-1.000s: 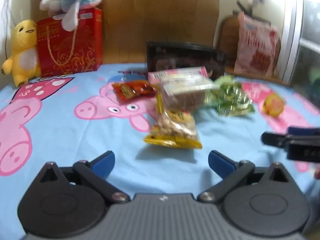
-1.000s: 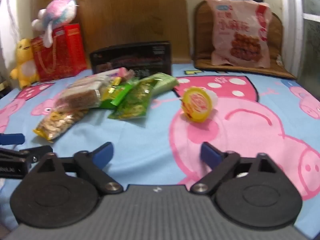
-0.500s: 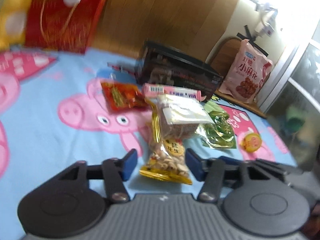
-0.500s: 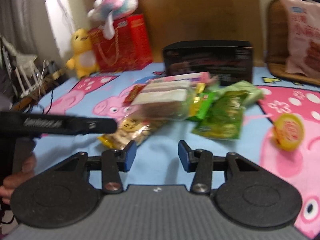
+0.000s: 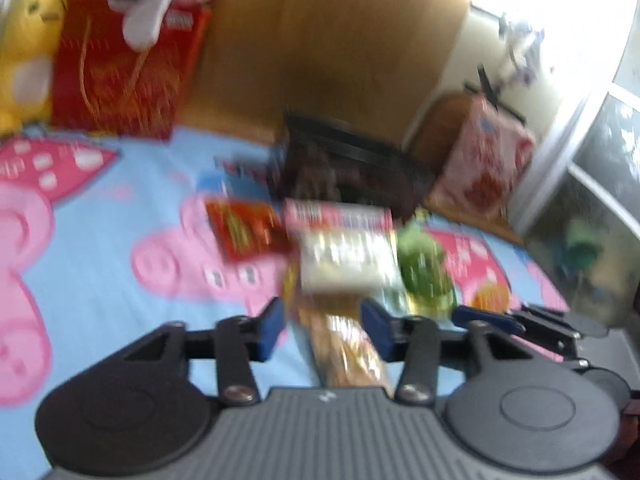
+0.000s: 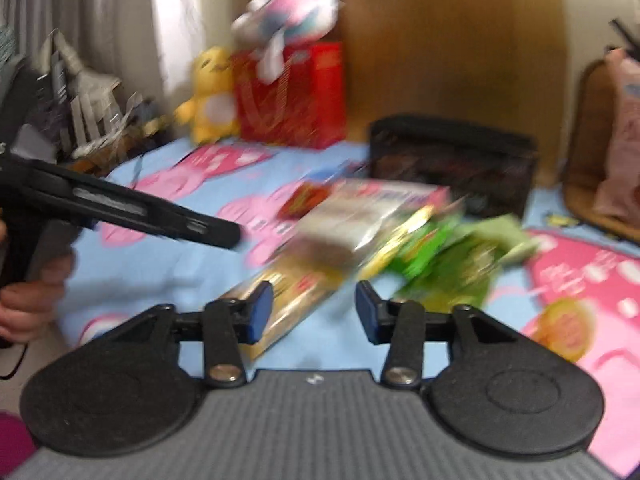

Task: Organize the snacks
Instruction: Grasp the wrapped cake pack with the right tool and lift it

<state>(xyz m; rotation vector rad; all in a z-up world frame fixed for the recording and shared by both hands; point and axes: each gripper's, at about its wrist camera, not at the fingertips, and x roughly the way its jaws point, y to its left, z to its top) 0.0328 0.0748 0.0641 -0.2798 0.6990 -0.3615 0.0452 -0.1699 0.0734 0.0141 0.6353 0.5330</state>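
A pile of snacks lies on the pink-pig sheet. The yellow peanut bag (image 5: 344, 352) sits between my left gripper's (image 5: 324, 324) blue pads, which stand apart around it. Behind it lie a clear pack with a white label (image 5: 344, 260), a red packet (image 5: 244, 232), a pink box (image 5: 340, 216), green packets (image 5: 424, 272) and a round yellow cup (image 5: 490, 296). My right gripper (image 6: 314, 312) is open, with the peanut bag (image 6: 288, 300) by its left pad. The frames are blurred.
A black box (image 5: 352, 168) stands behind the pile. A red gift bag (image 5: 124, 68), a yellow plush (image 5: 28, 52) and a pink plush (image 6: 288, 20) are at the back left. A pink snack bag (image 5: 488, 160) leans on a chair at the back right.
Both grippers have narrowed from wide open and moved in on the peanut bag. The right gripper has swung left toward the pile. The left gripper's pads now flank the bag.
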